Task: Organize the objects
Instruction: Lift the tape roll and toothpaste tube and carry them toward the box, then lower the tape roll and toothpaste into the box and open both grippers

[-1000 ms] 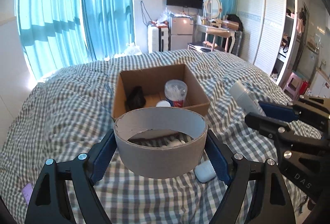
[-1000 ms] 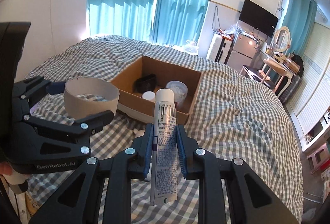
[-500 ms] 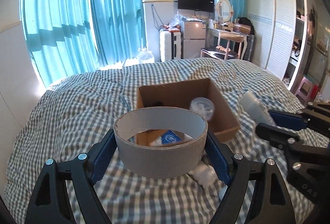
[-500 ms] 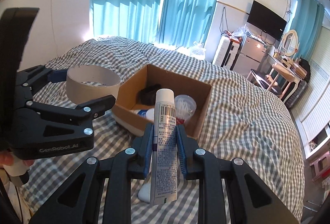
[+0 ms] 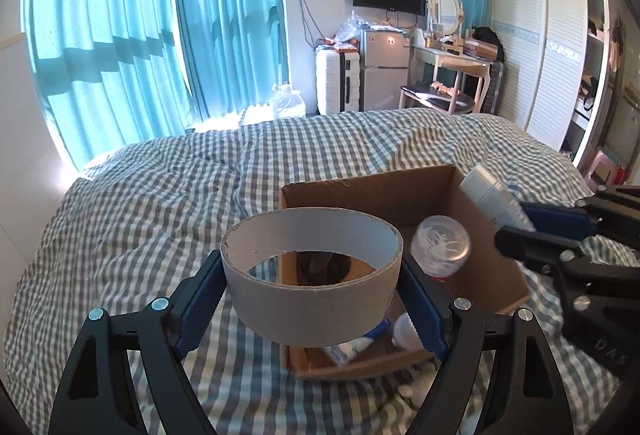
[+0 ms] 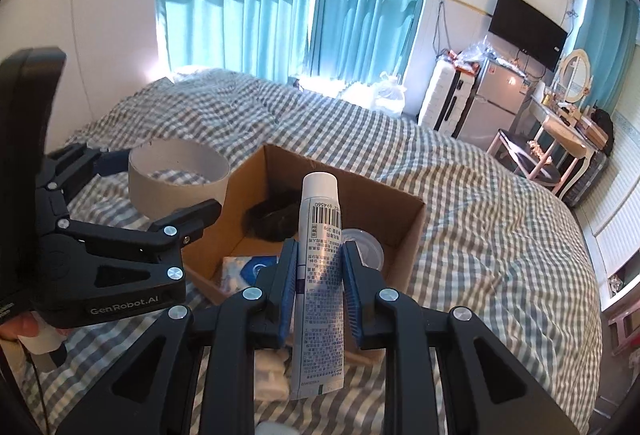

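Note:
My left gripper is shut on a wide grey cardboard ring and holds it in the air over the near left corner of an open cardboard box. My right gripper is shut on a white tube with a barcode, held upright above the box. The ring also shows in the right wrist view. Inside the box are a clear round tub, a black object and a blue-and-white packet.
The box rests on a bed with a grey-and-white checked cover. Small white items lie on the cover in front of the box. Teal curtains hang behind; a fridge, dressing table and wardrobe stand at the back right.
Both grippers have moved forward toward the box with their loads. The ring now hangs over the box's near left corner and the tube over its inside.

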